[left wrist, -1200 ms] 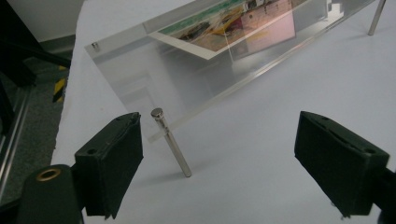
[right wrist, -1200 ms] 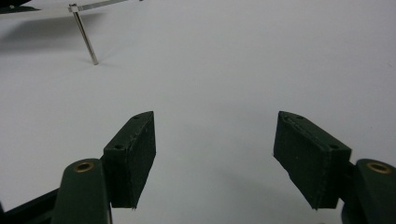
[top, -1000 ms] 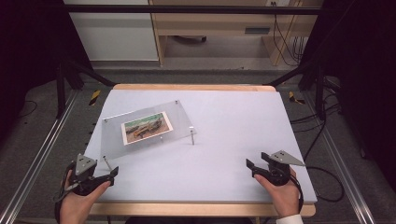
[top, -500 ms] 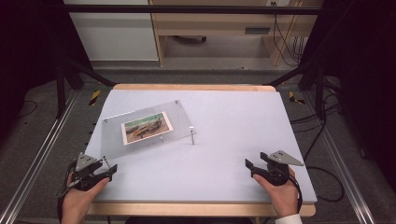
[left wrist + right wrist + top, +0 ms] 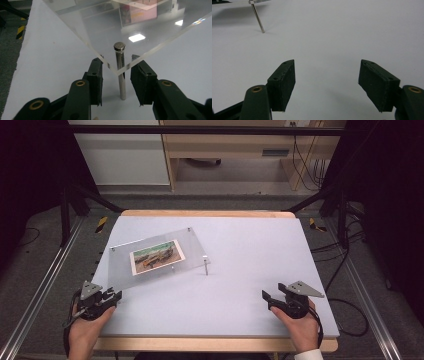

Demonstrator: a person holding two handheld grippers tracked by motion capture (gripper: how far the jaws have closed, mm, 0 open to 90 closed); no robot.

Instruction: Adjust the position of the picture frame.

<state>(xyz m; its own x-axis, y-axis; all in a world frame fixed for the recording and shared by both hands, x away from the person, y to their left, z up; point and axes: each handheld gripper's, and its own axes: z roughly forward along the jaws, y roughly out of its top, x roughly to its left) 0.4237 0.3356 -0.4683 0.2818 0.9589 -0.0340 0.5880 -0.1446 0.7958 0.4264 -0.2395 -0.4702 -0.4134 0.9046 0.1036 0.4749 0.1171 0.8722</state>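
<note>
We find the clear acrylic panel (image 5: 155, 257) at ten o'clock on the bench (image 5: 240, 295), raised on metal posts. Our left gripper (image 5: 117, 82) has just been closing around the near corner post (image 5: 120, 72), pads not yet touching. Our right gripper (image 5: 325, 85), at four o'clock, stands open and holds nothing.

Lab: framed rig (image 5: 45, 285), cables (image 5: 305, 165)

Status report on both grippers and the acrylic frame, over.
Left gripper jaws closing around corner post, not yet pressing. Right gripper open, idle. Acrylic frame standing; nothing in the way.

The desk (image 5: 240, 245) is white with a wooden edge. A clear plate (image 5: 150, 257) stands on thin metal legs (image 5: 206, 268), apparently four.
</note>
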